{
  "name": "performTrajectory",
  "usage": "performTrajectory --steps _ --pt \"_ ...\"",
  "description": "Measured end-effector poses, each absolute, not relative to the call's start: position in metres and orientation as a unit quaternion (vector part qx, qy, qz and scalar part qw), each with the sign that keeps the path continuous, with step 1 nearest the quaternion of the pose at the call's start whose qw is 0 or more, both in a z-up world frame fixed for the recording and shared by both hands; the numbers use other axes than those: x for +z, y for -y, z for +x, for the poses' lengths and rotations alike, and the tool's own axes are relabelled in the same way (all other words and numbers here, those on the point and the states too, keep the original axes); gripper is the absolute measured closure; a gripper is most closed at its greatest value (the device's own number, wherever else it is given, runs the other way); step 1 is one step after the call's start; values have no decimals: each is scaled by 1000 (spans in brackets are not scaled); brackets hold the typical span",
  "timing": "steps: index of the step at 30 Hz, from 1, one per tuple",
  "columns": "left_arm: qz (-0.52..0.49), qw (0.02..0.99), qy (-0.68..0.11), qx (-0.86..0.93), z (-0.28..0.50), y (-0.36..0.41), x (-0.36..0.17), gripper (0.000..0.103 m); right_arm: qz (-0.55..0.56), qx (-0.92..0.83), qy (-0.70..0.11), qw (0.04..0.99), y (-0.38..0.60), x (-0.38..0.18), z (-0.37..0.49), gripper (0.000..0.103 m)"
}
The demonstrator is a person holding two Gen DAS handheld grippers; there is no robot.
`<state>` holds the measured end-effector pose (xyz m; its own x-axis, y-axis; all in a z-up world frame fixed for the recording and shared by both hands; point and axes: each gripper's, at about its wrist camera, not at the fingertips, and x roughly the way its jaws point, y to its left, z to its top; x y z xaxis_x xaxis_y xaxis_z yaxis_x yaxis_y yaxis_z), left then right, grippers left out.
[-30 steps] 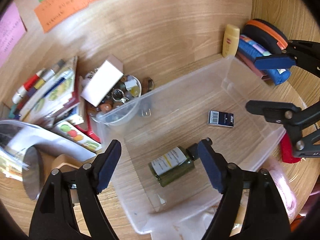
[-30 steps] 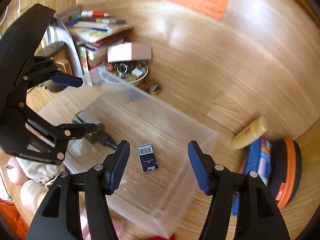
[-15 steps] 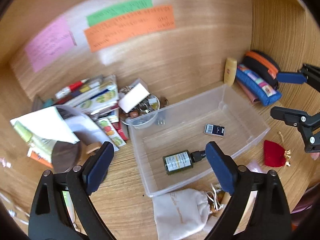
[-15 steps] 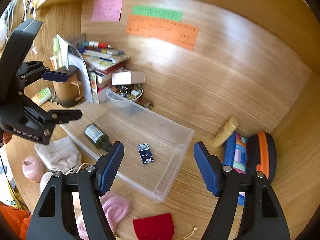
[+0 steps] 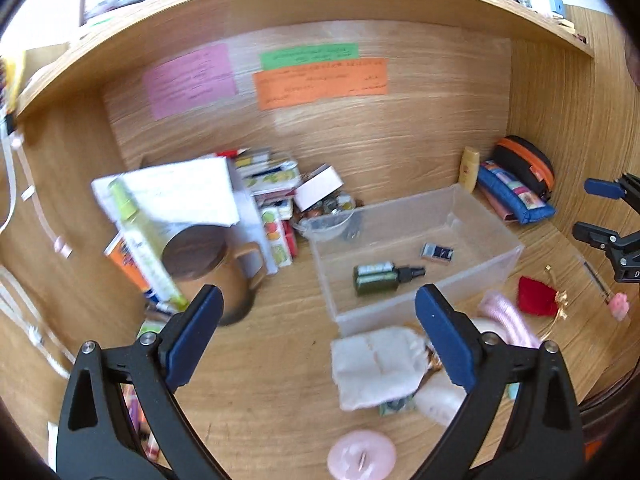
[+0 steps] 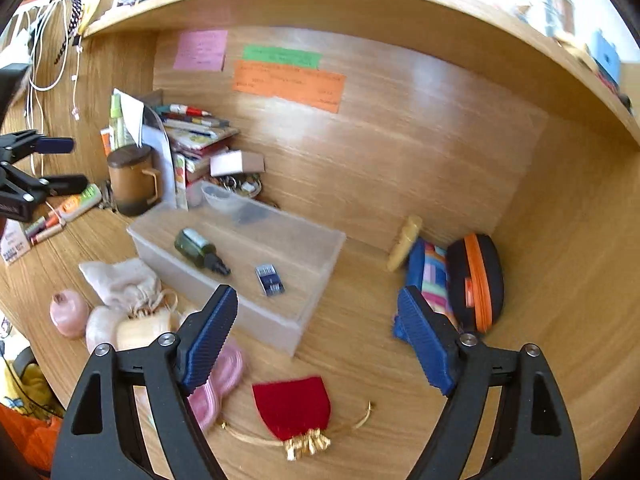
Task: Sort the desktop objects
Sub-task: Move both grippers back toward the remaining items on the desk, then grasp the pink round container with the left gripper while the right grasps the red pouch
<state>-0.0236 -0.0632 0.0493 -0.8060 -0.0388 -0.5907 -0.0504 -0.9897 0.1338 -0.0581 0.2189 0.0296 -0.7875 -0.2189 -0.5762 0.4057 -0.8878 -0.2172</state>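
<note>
The next pick is probably one of the loose pouches on the bench nearest the person; a low, square approach should keep the drawstrings from snagging. The red pouch (image 6: 292, 408) lies just ahead of the right gripper (image 6: 320, 340), the white pouch (image 5: 376, 364) ahead of the left gripper (image 5: 316, 336). Both hover empty, fingers spread wide. Beyond, the clear bin (image 5: 420, 312) already holds a green bottle (image 5: 378, 278) and a small dark card (image 5: 437, 252).
</note>
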Motion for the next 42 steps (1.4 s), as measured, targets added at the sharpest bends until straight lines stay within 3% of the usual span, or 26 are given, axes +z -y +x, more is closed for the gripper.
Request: performTrajectory --steps 26,42 --pt "-421 -10 -17 907 30 62 -71 2 392 -901 -115 144 -245 -72 -47 23" --pt "-431 -33 45 901 26 73 -96 2 458 -872 -85 149 -247 -109 -79 23"
